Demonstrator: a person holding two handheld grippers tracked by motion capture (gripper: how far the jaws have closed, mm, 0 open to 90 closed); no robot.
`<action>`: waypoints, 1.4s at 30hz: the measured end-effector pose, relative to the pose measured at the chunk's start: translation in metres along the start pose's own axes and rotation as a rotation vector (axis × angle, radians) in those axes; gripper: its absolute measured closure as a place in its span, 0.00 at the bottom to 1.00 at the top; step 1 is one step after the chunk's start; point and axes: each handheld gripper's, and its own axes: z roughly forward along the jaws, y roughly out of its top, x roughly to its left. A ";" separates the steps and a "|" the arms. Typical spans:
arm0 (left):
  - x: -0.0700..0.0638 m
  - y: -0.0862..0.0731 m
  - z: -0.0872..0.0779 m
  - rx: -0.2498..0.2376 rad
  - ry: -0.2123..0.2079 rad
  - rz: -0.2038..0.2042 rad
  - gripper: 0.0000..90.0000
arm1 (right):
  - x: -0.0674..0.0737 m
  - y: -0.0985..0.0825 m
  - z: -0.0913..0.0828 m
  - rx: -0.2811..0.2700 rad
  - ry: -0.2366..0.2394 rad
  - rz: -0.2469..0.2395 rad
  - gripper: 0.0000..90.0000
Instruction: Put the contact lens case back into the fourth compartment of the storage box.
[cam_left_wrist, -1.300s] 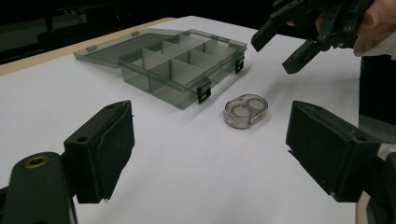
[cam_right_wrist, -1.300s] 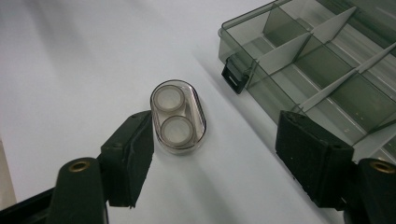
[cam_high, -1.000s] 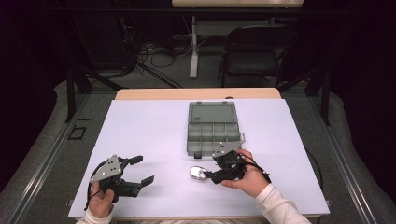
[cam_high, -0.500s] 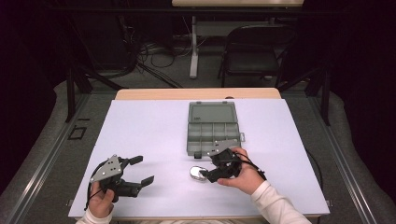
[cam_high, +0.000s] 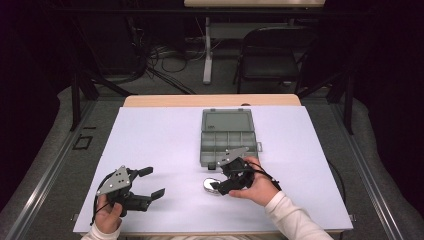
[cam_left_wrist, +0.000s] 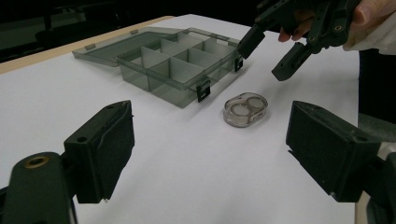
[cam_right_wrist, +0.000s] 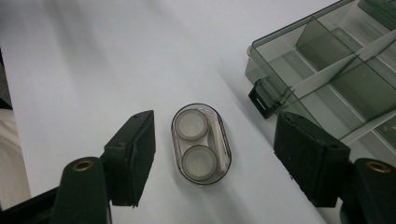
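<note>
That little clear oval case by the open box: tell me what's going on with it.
A person works at a white table with a gripper in each hand. The right gripper hangs just above the clear oval case, its jaws having just been opening, spread to either side of the case without pressing on it. The case lies flat on the table, close beside the open grey compartment box, whose compartments look empty. The left gripper waits apart, open and holding nothing.
</note>
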 end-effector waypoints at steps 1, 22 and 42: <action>0.000 0.000 0.000 0.000 0.000 0.000 0.18 | 0.000 0.000 0.000 0.000 -0.001 0.002 0.33; 0.000 0.000 0.001 0.001 -0.001 -0.001 0.18 | -0.001 0.006 0.010 0.046 0.013 -0.035 0.37; 0.000 0.000 0.001 0.008 -0.002 0.000 0.18 | -0.002 0.004 0.033 0.131 0.053 -0.068 0.42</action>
